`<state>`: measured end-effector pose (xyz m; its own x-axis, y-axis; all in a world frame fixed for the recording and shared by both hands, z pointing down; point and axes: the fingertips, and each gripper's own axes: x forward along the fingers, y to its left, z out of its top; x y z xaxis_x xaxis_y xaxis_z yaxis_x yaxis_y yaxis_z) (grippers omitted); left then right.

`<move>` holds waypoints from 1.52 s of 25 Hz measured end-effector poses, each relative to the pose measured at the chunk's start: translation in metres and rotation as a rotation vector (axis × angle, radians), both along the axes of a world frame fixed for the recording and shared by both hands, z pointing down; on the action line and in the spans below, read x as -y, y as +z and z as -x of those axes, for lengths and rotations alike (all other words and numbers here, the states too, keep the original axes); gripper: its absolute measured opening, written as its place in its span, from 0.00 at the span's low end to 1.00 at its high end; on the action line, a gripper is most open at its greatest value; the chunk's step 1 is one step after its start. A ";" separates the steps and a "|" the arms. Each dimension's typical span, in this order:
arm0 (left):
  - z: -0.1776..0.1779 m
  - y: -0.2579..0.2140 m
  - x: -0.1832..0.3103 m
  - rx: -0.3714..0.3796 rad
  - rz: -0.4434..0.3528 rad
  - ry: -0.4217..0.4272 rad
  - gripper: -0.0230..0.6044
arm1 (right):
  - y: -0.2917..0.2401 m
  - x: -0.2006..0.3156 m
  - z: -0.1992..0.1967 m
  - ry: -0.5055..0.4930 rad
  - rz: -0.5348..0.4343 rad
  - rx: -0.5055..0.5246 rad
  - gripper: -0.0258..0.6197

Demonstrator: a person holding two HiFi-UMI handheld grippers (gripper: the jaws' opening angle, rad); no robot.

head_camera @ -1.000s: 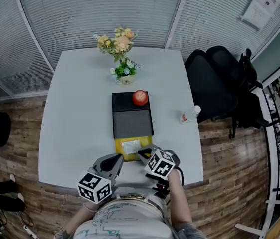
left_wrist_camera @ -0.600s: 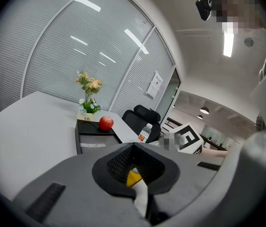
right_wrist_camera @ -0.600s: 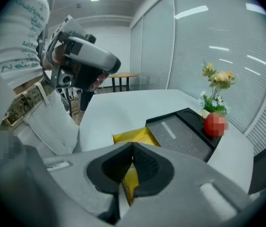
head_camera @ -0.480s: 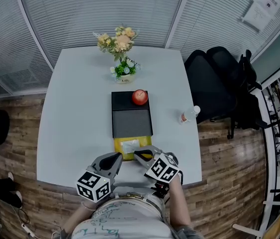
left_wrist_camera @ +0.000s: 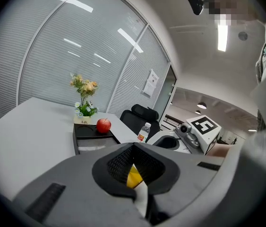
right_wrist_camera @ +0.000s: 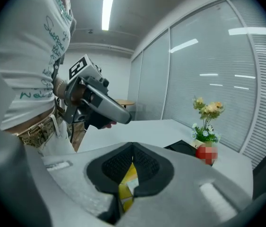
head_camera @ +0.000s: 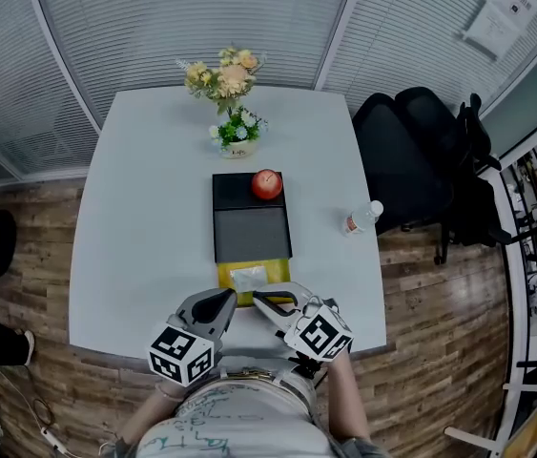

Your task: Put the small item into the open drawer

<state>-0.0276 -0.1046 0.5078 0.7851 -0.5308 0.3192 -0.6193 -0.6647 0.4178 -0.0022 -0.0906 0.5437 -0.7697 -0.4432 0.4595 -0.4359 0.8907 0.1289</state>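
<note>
Matt wht table [head_camera: 144, 237], wood-grain floor [head_camera: 440, 351], glossy apple [head_camera: 266, 184], matt blk drawer unit [head_camera: 235, 191]

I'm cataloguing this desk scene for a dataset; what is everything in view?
Table: one, pale grey, centre.
Flower pot: one, white, with cream, yellow and green blooms, table's far end.
Drawer unit: one, black, mid-table, drawer pulled out toward the person.
Apple: one, red, on the unit's far end.
Packet: one, yellow with white label, lying in that drawer.
Bottle: one, clear, white cap, table's right edge.
Chair: one, black, right of the table.
Left gripper: grey, shut, near the packet.
Right gripper: grey, shut, above the packet's near edge.
</note>
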 end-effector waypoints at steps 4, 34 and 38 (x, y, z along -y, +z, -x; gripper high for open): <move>-0.001 -0.007 0.004 -0.006 -0.028 -0.009 0.03 | -0.023 0.004 0.002 0.049 -0.047 0.063 0.04; -0.008 -0.045 0.025 -0.044 -0.190 -0.100 0.03 | -0.093 0.022 0.010 0.198 -0.231 0.222 0.04; -0.008 -0.043 0.023 -0.047 -0.177 -0.101 0.03 | -0.091 0.021 0.011 0.194 -0.225 0.216 0.04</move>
